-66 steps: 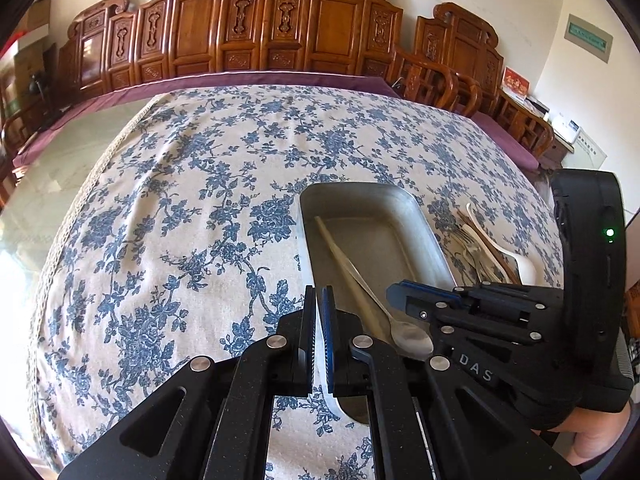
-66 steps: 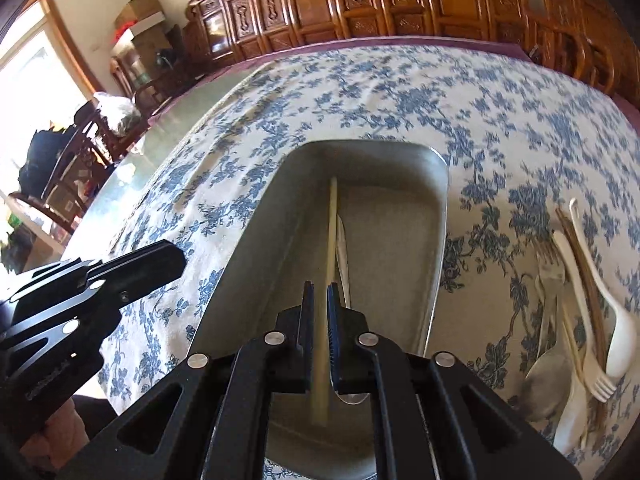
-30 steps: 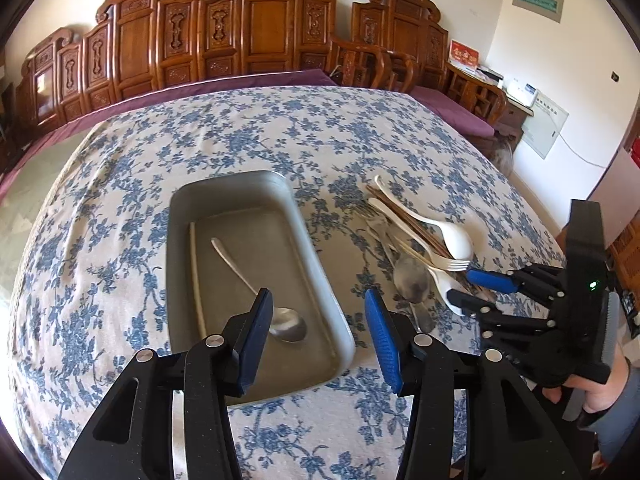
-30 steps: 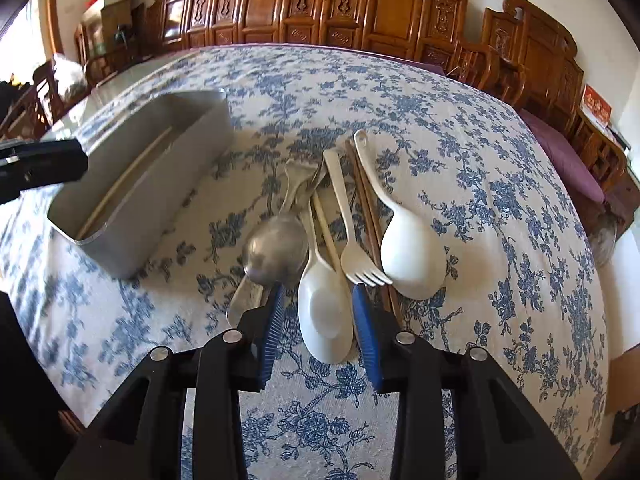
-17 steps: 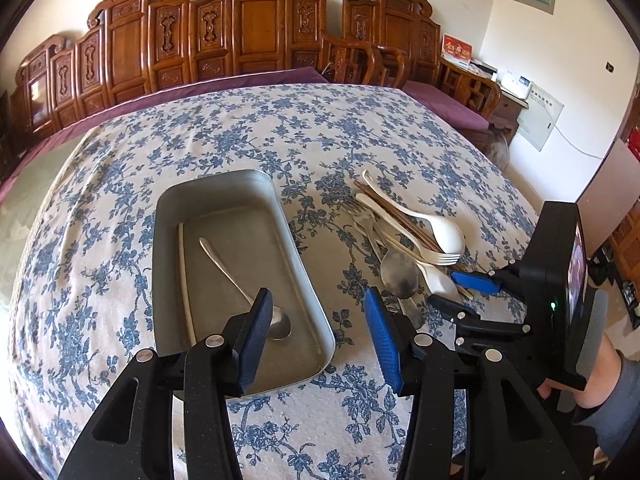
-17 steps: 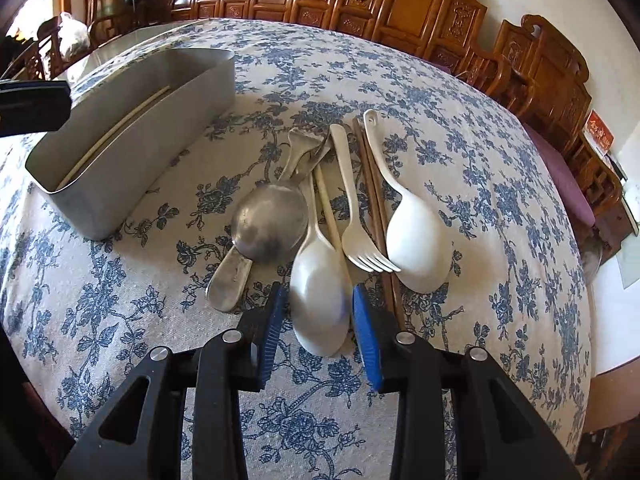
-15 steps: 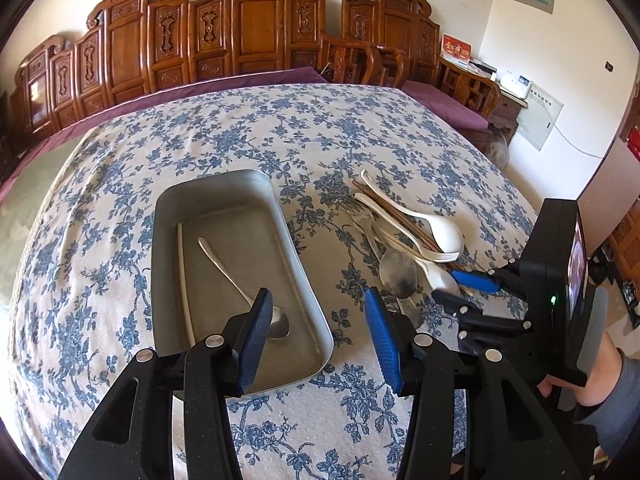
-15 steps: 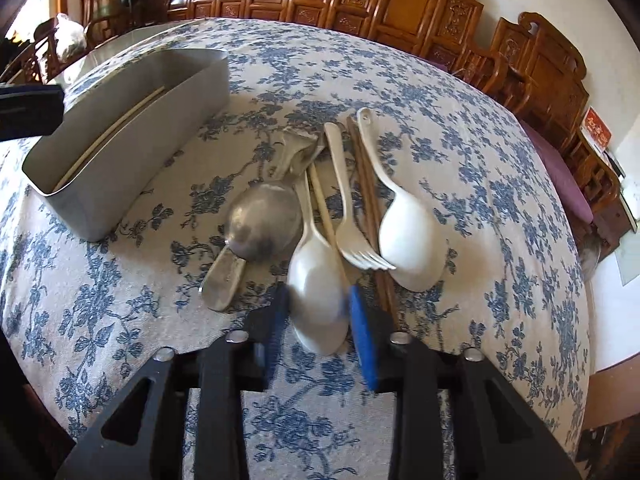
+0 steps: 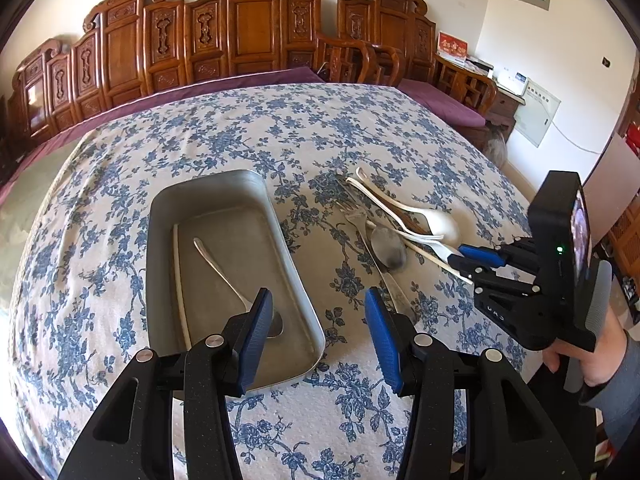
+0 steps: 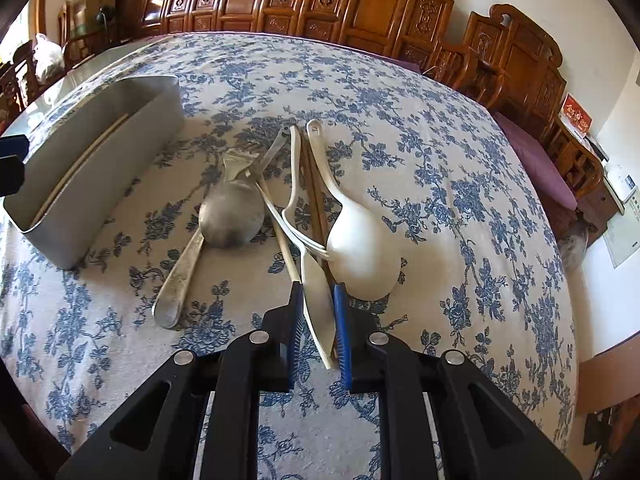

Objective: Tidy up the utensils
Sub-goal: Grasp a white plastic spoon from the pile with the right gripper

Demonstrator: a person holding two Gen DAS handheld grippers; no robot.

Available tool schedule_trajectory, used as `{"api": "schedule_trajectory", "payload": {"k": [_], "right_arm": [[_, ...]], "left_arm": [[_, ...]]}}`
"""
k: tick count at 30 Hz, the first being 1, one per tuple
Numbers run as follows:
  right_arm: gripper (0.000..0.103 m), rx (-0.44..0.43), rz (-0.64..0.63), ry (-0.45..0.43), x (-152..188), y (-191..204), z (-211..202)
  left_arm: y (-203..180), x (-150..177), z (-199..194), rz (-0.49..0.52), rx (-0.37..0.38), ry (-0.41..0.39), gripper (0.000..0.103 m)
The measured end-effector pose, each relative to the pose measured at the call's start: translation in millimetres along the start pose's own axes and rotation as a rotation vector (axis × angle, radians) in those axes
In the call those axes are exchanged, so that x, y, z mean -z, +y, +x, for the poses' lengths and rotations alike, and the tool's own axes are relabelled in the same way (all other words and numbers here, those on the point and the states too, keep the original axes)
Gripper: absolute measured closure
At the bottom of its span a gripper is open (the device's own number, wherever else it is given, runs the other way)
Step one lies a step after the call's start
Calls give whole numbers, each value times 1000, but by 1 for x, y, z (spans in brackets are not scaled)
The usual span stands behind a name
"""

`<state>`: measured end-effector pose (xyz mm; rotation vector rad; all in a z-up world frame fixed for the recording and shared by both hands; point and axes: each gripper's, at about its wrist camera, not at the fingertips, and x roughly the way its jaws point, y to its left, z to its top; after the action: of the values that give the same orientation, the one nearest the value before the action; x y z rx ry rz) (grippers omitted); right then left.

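My right claw (image 10: 316, 312) is down at the near end of the utensil pile on the table (image 10: 460, 168), and its blue pads have just been closing around the bowl of a white spoon (image 10: 318, 292), which now sits tilted on edge between them. The pads look pressed against it on both sides, so I am pinching that spoon. Just right of it lies a bigger white ladle-shaped spoon (image 10: 362, 248), and a white fork (image 10: 296, 184) crosses the pile with its tines against that big spoon (the brown chopsticks (image 10: 314, 196) run underneath). A pale chopstick (image 10: 280, 236) slants along the left pad. Further left lie a large metal spoon (image 10: 230, 218), bowl down, and a metal fork (image 10: 180, 272) with its handle pointing toward me.

My left claw (image 9: 318, 332) hovers spread wide, holding nothing, over the near right corner of the metal tray (image 9: 296, 264). Inside the tray lie a thin metal spoon (image 9: 224, 272) and, along its left wall, one pale chopstick (image 9: 178, 280). The tray sits left of the pile, apart from it.
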<state>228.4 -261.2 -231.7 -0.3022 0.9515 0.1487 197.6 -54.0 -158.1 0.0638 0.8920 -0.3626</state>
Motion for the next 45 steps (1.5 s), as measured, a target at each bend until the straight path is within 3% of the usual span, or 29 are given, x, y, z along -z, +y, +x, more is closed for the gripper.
{"api": "schedule_trajectory", "payload": {"k": [4, 17, 26, 34, 41, 45], "right_arm": [[97, 4, -7, -1, 0, -2, -2], [97, -53, 27, -41, 7, -33, -51], [98, -84, 114, -92, 25, -73, -72], [97, -104, 162, -98, 31, -89, -69], [97, -124, 197, -114, 30, -99, -73], [97, -133, 208, -111, 30, -102, -72]], "left_arm": [[-3, 1, -1, 0, 2, -3, 58], [-26, 8, -2, 5, -12, -23, 58], [-47, 4, 15, 19, -41, 9, 58], [-64, -11, 55, 39, -74, 68, 58], [-68, -33, 103, 39, -122, 141, 73], [-67, -40, 122, 25, -128, 183, 74]]}}
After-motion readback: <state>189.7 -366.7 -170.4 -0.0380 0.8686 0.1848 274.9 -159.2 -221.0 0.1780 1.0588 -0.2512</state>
